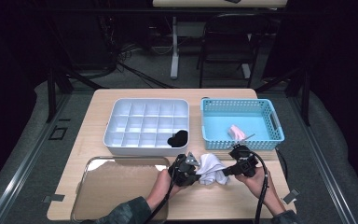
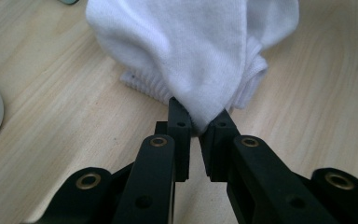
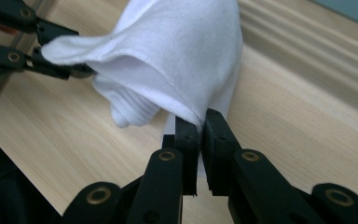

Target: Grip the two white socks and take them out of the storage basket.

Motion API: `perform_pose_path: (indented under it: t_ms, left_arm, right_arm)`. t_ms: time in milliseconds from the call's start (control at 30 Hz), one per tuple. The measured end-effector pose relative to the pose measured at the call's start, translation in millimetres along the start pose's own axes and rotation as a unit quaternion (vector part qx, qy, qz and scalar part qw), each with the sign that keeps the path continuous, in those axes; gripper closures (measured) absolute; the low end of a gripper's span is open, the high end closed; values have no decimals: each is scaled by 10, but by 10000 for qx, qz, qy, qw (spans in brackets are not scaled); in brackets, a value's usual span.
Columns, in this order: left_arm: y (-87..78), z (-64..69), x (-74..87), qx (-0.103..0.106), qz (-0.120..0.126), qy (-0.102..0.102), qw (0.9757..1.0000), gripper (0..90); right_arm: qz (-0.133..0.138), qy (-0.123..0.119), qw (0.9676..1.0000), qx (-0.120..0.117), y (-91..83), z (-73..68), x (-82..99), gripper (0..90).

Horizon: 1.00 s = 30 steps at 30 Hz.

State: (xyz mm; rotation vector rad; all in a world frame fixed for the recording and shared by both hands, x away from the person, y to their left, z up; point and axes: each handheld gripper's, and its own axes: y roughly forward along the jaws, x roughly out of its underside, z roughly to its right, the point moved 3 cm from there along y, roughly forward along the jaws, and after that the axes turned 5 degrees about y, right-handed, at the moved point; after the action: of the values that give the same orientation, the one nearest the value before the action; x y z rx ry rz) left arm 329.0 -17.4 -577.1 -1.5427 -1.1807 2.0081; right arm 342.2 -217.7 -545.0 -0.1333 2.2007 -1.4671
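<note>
text: none readable | labels: none | numbers: none

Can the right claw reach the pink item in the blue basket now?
Probably not yet: the right claw is shut on the white cloth sock, though the blue plastic basket stands open close ahead.

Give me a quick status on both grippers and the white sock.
Left gripper shut on white sock. Right gripper shut on its other side. Sock bunched between them, low over the table. Nothing in the way.
</note>
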Motion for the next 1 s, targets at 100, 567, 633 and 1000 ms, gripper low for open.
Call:
perform_pose_path:
  t_ms: [100,567,633,1000]
  left_arm:
    - [5,20,-8,105,67,-10,9999,831]
    - [134,83,-71,273,218,-128,9993,810]
    - [151,77,-70,392,217,-147,9989,800]
    - [173,96,-75,584,-18,-168,9981,598]
  right_arm:
    - [97,-71,9999,73,-80,17,-13,851]
    - [854,-108,9963,58,-353,-74,-70,848]
    - [939,-136,9955,-14,-354,-99,-80,846]
    - [401,-301,9987,-103,26,-201,-97,831]
